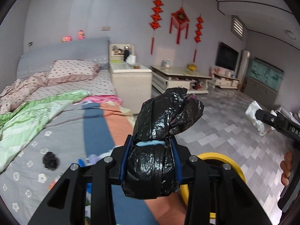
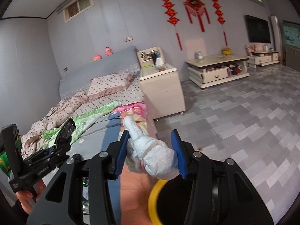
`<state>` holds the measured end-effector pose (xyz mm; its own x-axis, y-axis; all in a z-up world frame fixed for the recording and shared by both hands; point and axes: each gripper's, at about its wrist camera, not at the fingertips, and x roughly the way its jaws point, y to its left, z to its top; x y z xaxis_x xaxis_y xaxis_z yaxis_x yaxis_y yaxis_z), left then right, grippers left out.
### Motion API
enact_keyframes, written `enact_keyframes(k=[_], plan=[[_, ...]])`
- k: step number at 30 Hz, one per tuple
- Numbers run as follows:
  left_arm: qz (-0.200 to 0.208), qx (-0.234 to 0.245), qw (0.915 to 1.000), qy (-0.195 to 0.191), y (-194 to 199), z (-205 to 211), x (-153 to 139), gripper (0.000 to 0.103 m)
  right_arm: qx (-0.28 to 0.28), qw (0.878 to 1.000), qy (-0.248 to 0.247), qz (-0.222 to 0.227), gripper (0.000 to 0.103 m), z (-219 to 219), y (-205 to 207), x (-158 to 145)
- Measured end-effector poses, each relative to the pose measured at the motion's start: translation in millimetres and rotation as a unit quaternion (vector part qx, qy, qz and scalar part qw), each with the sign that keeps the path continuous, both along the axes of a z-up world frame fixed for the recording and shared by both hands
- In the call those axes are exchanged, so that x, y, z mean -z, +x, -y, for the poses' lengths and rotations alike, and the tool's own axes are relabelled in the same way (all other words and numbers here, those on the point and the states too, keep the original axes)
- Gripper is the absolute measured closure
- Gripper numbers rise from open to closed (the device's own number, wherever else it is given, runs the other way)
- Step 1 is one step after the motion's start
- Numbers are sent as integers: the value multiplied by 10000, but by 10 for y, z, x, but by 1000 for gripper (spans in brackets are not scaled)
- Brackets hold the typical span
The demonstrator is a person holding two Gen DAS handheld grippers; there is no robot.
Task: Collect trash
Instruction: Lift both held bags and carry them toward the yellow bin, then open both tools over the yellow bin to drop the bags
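My left gripper [image 1: 151, 144] is shut on a crumpled black plastic bag [image 1: 165, 120] with a bit of light blue showing, held above the bed edge. My right gripper [image 2: 151, 146] holds a rolled white diaper-like wad [image 2: 155, 153] between its blue pads [image 2: 121, 150]; the wad touches both pads. A yellow-rimmed bin [image 2: 155, 196] sits just below both grippers and also shows in the left wrist view [image 1: 225, 161]. The right gripper with its white wad appears at the right of the left wrist view [image 1: 262, 118].
A bed [image 1: 65, 131] with a grey flowered sheet, green blanket and small black clump [image 1: 50, 160] lies to the left. A white bedside cabinet [image 2: 161, 86], low white table [image 2: 215, 69] and TV stand stand along the wall. Grey tiled floor [image 2: 243, 121] spreads right.
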<state>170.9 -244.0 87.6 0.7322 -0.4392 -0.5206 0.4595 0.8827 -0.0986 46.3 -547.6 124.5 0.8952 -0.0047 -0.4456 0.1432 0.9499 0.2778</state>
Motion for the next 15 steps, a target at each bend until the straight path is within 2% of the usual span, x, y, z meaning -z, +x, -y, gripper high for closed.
enact_keyframes(k=[8, 15], plan=[[-314, 614, 9975, 143, 60, 705, 363, 67, 400, 9986, 220, -269, 59, 441, 19, 299], [-688, 992, 9924, 247, 130, 1094, 786, 67, 642, 9956, 438, -521, 59, 695, 165, 665]])
